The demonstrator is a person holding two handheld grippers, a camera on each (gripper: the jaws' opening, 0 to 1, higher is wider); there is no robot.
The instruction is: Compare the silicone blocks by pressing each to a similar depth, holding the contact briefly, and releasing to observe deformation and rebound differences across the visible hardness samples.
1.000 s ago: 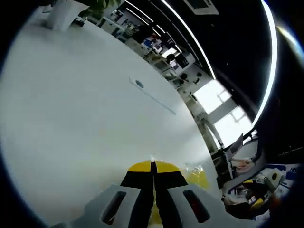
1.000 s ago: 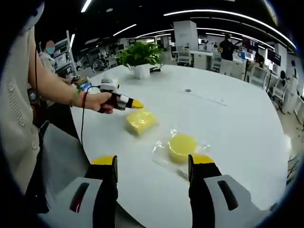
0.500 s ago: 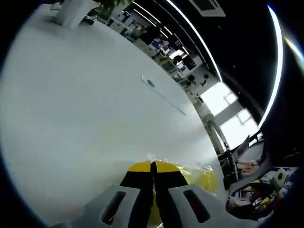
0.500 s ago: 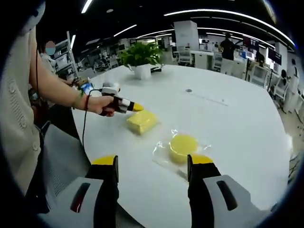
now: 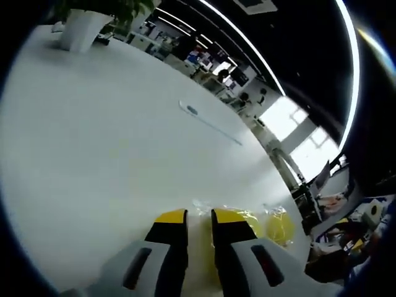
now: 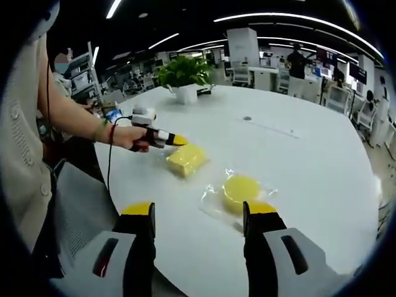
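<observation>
The large white round table (image 6: 309,161) carries everything. On it, at about eleven o'clock from the right gripper (image 6: 198,213), lies the square yellow silicone block (image 6: 185,159); at about one o'clock, just beyond that gripper's right jaw, lies the round yellow silicone disc in a clear plastic wrapper (image 6: 240,189). A green potted plant in a white pot (image 6: 184,77) stands at the table's far side. The right gripper hangs with its jaws wide apart, touching nothing. The left gripper (image 5: 198,218), held in the person's hand (image 6: 127,135), sits at the square block's nine o'clock edge with its yellow-tipped jaws slightly parted. By my judgement the square block is being probed now, while the wrapped disc is yet to be pressed.
</observation>
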